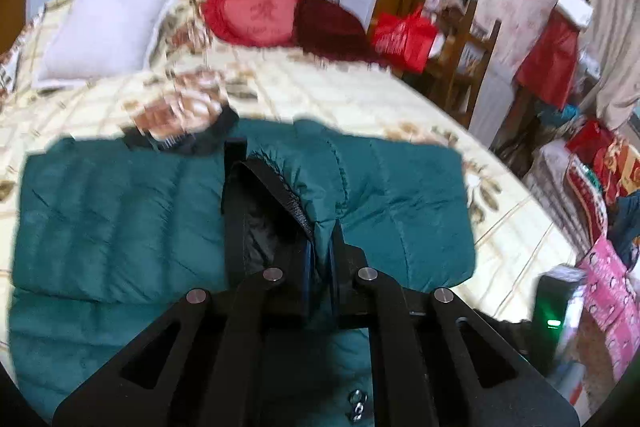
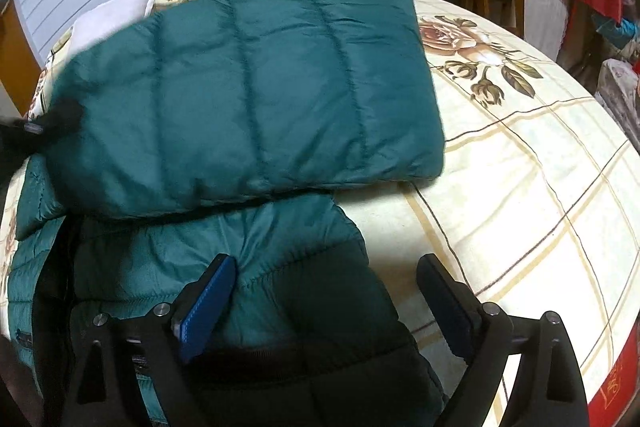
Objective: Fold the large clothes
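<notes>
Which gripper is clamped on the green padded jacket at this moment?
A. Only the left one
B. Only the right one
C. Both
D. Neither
A: the left gripper has its jaws shut on a fold of the jacket by the black zipper edge, while the right gripper stands open above the fabric, its blue pads apart and pressing on nothing.

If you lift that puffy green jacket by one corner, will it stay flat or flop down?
Probably flop: the green jacket is soft quilted padding, already folded over itself on the bed. It looks light for its bulk. Its shiny fabric may slip, though the left gripper pinches an edge.
</notes>
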Tool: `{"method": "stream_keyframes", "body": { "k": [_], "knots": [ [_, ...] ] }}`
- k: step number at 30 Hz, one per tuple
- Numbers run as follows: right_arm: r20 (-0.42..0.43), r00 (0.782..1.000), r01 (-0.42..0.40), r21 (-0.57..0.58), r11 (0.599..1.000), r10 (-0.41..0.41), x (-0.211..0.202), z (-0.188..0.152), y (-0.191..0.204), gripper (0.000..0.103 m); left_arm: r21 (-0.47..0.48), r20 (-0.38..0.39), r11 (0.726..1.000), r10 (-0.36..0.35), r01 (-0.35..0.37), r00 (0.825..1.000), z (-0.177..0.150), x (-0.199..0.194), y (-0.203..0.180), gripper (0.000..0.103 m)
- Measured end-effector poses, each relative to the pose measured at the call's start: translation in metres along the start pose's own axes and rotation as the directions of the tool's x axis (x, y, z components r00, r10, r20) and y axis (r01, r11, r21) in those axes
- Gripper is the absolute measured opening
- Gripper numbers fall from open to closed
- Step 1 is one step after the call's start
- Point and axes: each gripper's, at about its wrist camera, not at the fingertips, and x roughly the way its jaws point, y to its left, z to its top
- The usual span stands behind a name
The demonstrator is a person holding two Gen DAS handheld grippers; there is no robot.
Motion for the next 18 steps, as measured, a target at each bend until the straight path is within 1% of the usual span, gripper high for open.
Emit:
{"method": "stream_keyframes", "body": {
  "k": [3, 5, 8, 11, 13, 15, 18],
  "knots": [
    [0.001, 1.0, 0.002, -0.001, 1.0, -0.002, 0.0, 0.0, 0.001, 0.091, -0.02, 0.057, 1.0, -0.006, 0.007, 0.998, 0.013, -0.034, 0.018, 0.006],
    [0.002, 1.0, 0.004, -0.001, 1.0, -0.004, 0.0, 0.0, 0.001, 0.092, -0.047, 0.092, 0.999, 0.009, -0.005, 0.996, 0.021, -0.054, 0.037, 0.006],
    [0.002, 1.0, 0.006, -0.001, 1.0, -0.006, 0.0, 0.001, 0.001, 0.092, -0.062, 0.114, 0.997, 0.043, -0.036, 0.993, 0.025, -0.074, 0.065, 0.006],
    [0.002, 1.0, 0.006, -0.001, 1.0, -0.006, 0.0, 0.001, 0.001, 0.093, -0.083, 0.121, 0.992, 0.1, -0.09, 0.988, 0.022, -0.089, 0.101, 0.006],
    [0.002, 1.0, 0.006, -0.001, 1.0, -0.006, 0.0, 0.001, 0.0, 0.093, -0.121, 0.116, 0.984, 0.142, -0.128, 0.983, 0.016, -0.095, 0.131, 0.006],
    [0.001, 1.0, 0.007, -0.002, 1.0, -0.007, 0.0, 0.0, 0.0, 0.093, -0.168, 0.102, 0.976, 0.157, -0.139, 0.982, 0.008, -0.096, 0.158, 0.006],
    [0.0, 1.0, 0.012, -0.004, 1.0, -0.012, 0.0, 0.001, 0.001, 0.094, -0.201, 0.066, 0.967, 0.172, -0.156, 0.983, -0.008, -0.087, 0.187, 0.006]
  ]
}}
